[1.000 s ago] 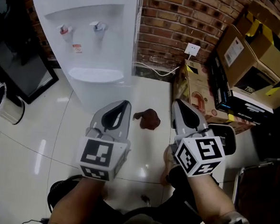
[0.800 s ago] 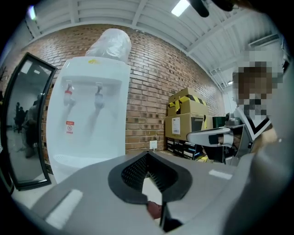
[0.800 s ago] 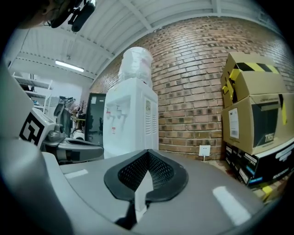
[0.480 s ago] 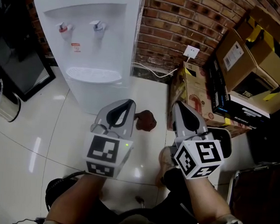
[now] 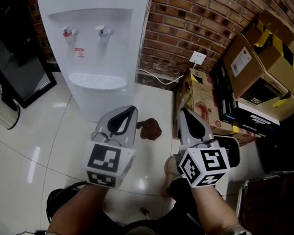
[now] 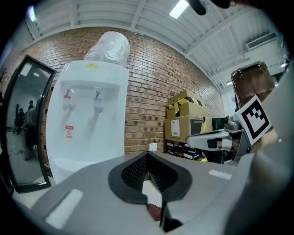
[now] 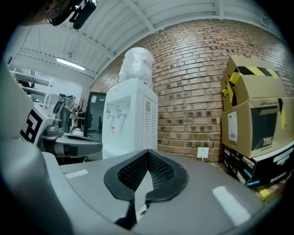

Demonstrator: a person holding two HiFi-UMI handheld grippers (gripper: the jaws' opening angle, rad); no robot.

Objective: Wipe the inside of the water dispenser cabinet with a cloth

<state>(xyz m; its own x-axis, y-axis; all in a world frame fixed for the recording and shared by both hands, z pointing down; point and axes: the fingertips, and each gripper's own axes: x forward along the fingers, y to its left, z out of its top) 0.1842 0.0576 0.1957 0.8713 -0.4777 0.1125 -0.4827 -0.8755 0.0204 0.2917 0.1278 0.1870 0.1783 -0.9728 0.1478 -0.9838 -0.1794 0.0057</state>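
Now cloth [image 5: 151, 129] on floor [image 5: 59, 148] between clenched left hand-held gripper [image 5: 130, 111], clenched right hand-held gripper [image 5: 185, 114].

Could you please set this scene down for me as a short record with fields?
Setting: tiled floor beside a brick wall
Water dispenser: white, upright against the wall, two taps above a drip tray
Cloth: brown, crumpled on the floor in front of the dispenser, untouched
Left gripper: shut, empty, above the floor
Right gripper: shut, empty, beside the left one
Other items: cardboard boxes at right, wall socket with white cable
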